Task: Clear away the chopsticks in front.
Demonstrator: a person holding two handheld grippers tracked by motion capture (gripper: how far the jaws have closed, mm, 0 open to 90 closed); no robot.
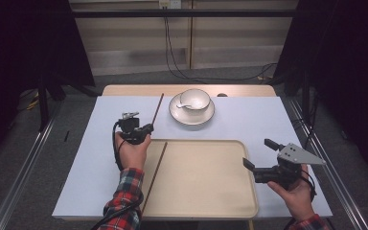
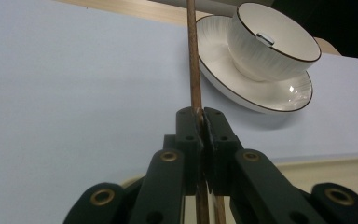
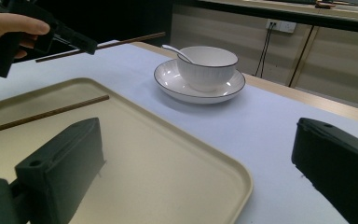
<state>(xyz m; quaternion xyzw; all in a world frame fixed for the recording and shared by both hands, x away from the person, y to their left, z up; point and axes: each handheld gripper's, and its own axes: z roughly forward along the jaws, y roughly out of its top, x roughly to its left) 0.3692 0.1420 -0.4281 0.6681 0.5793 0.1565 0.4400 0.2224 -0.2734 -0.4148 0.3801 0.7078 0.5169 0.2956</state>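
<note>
My left gripper [image 1: 149, 128] [image 2: 200, 114] is shut on a brown chopstick [image 1: 158, 108] [image 2: 193, 70], pinched near one end. The stick hangs above the white tabletop and points toward the far edge, just left of the plate. From the right gripper view I see that same gripper [image 3: 86, 46] and the stick [image 3: 130, 39] lifted off the table. A second chopstick [image 1: 155, 175] [image 3: 46, 114] lies along the left side of the beige tray [image 1: 211, 201] [image 3: 168, 172]. My right gripper [image 1: 258, 153] [image 3: 198, 135] stands open over the tray's right edge, nothing between its jaws.
A white bowl [image 1: 194, 99] [image 2: 270, 46] [image 3: 207, 65] with a spoon [image 1: 184, 104] [image 3: 172, 49] in it stands on a white plate [image 1: 191, 118] [image 2: 261, 95] [image 3: 177, 88] beyond the tray. Bare white tabletop [image 1: 91, 158] lies left of the tray.
</note>
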